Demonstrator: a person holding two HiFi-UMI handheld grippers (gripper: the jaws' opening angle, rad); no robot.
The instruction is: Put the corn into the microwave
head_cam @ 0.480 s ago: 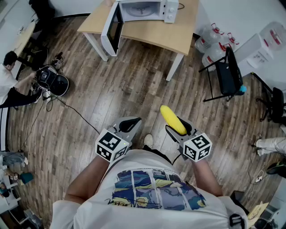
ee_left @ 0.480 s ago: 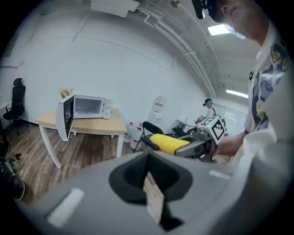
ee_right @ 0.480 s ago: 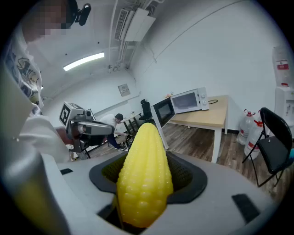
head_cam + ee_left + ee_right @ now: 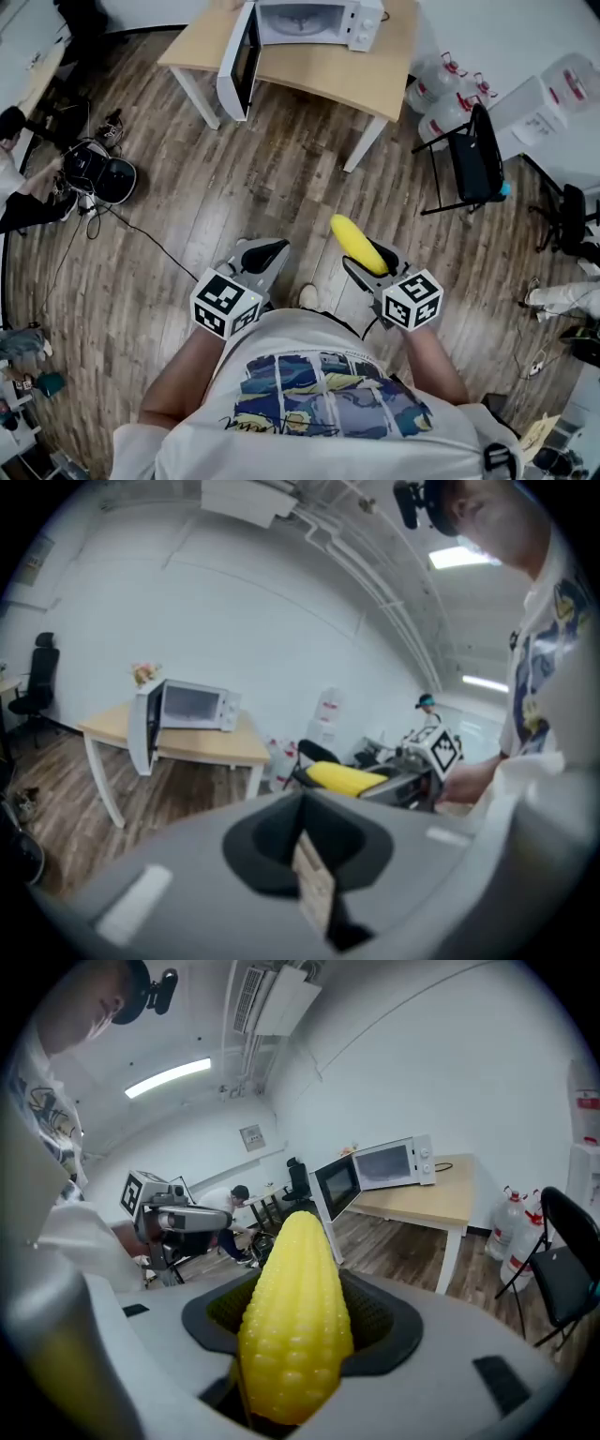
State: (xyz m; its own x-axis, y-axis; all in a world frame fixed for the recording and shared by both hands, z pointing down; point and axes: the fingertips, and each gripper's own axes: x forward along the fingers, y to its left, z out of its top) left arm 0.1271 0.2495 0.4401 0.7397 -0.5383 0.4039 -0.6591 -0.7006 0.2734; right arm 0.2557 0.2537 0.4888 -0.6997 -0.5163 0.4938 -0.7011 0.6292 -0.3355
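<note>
In the head view, the right hand-held gripper (image 4: 364, 261) was clamped on the yellow corn (image 4: 354, 246), whose tip pointed ahead of it. Well ahead stood the desk (image 4: 328, 80) bearing the microwave (image 4: 314, 21), its door swung open. The left hand-held gripper (image 4: 261, 255) was held just beside the right one. In the left gripper view, its jaws were clenched together on nothing, with the corn off to its right. In the right gripper view, the corn sat gripped between the jaws, and the microwave was far ahead.

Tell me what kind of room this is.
Probably an office or lab workroom, not a home kitchen: the microwave sits with its door open on a bare wooden table, big water jugs stand by the wall, and a black chair stands nearby.
</note>
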